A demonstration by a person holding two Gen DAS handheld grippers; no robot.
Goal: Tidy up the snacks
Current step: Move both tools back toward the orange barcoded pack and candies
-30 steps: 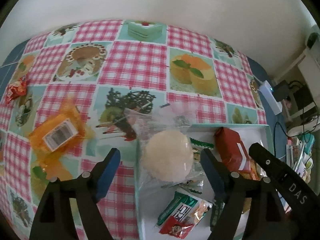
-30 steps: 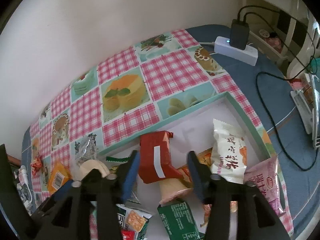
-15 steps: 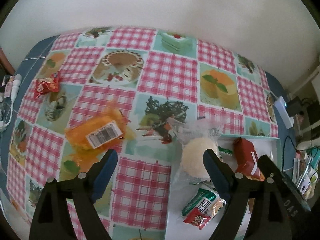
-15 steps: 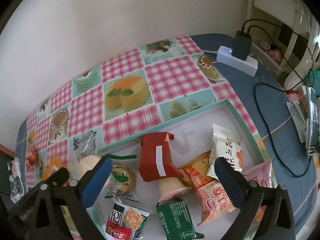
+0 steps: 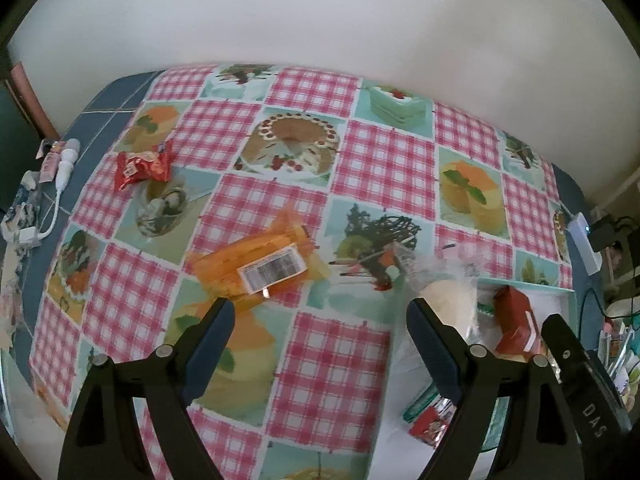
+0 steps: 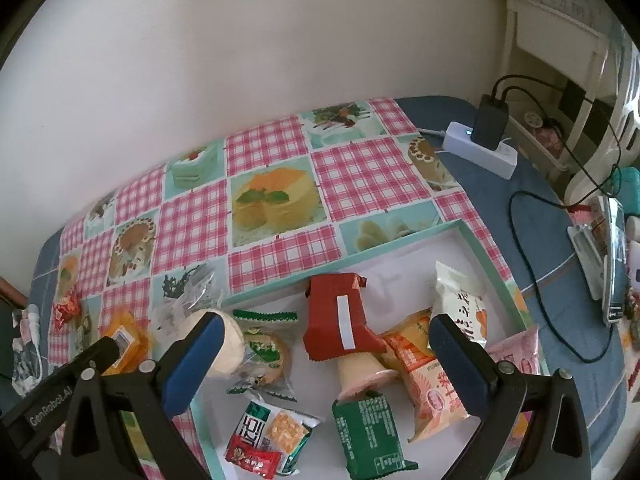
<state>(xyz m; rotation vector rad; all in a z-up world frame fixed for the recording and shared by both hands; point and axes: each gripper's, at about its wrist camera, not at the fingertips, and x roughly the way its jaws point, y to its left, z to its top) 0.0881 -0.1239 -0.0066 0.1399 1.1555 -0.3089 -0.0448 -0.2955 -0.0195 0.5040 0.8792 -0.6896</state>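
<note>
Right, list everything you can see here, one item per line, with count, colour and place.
tray: 1, teal rim, white floor, right side of the table
tablecloth: 1, pink check with cake pictures, over the table
orange packet: 1, orange with barcode label, on the cloth left of the tray
red candy: 1, red, far left of the cloth
round bun: 1, pale, clear wrap, at the tray's left edge
red pouch: 1, red, middle of the tray
green packet: 1, green, near side of the tray
white packet: 1, white, right of the tray
power strip: 1, white, far right of the table
left gripper: open, empty, above the cloth
right gripper: open, empty, above the tray
</note>
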